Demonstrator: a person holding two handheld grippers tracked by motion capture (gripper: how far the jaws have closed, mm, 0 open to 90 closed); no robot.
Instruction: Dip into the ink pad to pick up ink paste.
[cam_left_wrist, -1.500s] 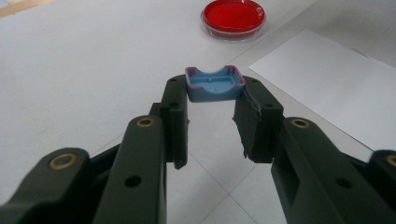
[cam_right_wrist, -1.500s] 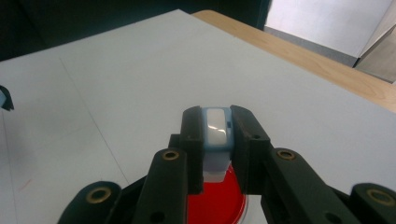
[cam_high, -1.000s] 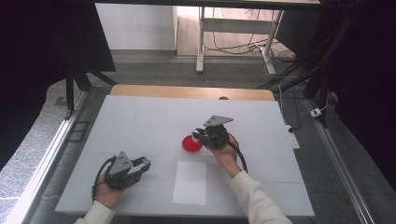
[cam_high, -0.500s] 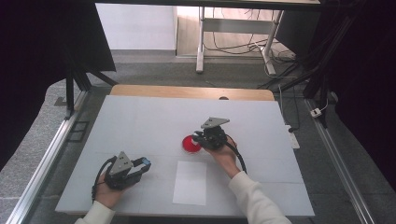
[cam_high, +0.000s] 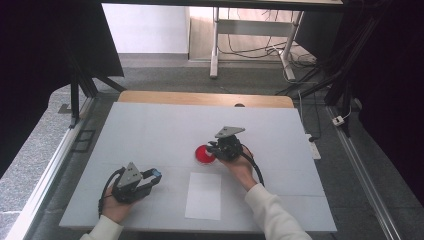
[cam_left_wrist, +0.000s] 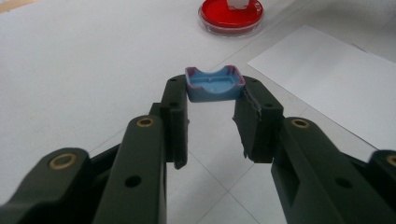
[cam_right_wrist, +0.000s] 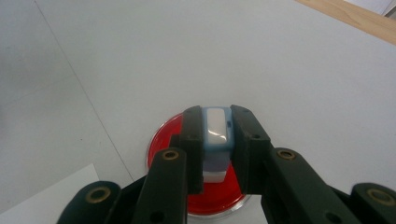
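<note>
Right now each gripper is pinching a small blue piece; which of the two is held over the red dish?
The right gripper's piece: the pale blue block, clamped directly above the red dish. The left gripper's blue cap with reddish edges is well short of the dish.

Overhead plus two close tool-mounted views

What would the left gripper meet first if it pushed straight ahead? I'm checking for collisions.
Probably the red dish, which lies ahead of the left gripper and its blue cap; bare table lies between, though depth is unclear.
</note>
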